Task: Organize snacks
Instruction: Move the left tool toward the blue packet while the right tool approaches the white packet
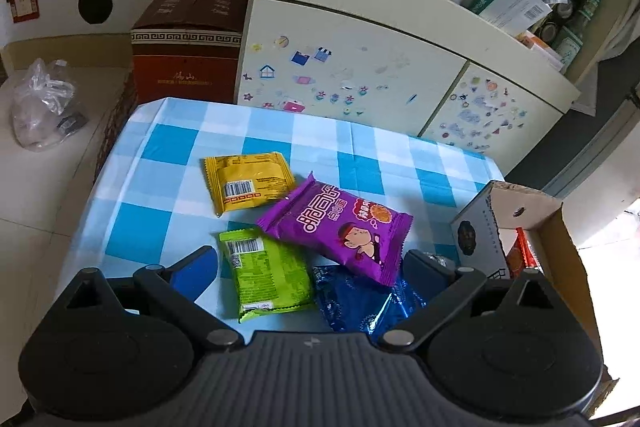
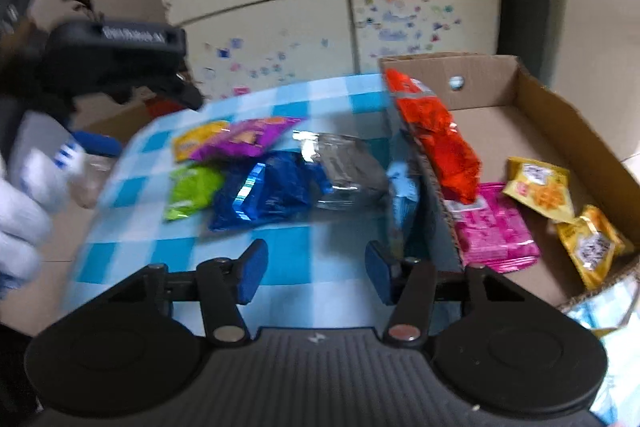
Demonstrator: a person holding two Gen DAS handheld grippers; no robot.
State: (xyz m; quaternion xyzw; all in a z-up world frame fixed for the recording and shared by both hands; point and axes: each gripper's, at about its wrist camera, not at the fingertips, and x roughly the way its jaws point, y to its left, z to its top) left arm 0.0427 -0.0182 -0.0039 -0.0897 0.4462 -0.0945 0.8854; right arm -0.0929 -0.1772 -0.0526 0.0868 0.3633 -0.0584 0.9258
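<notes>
Several snack packets lie on the blue-checked tablecloth (image 1: 160,155): yellow (image 1: 248,183), purple (image 1: 336,227), green (image 1: 268,275) and blue foil (image 1: 360,299). My left gripper (image 1: 310,267) hovers over them, open wide, its fingers either side of the green and blue packets. In the right wrist view a silver packet (image 2: 344,171) lies beside the blue one (image 2: 272,191). My right gripper (image 2: 316,271) is open over bare cloth near the table's front, with nothing between its pads. A red packet (image 2: 436,139) leans over the wall of the cardboard box (image 2: 560,115).
The box holds a pink packet (image 2: 492,231) and two golden ones (image 2: 540,187). A gloved hand (image 2: 24,219) is at the left edge. A stickered cabinet (image 1: 360,75) stands behind the table, and a brown carton (image 1: 188,39) and a plastic bag (image 1: 44,107) to its left.
</notes>
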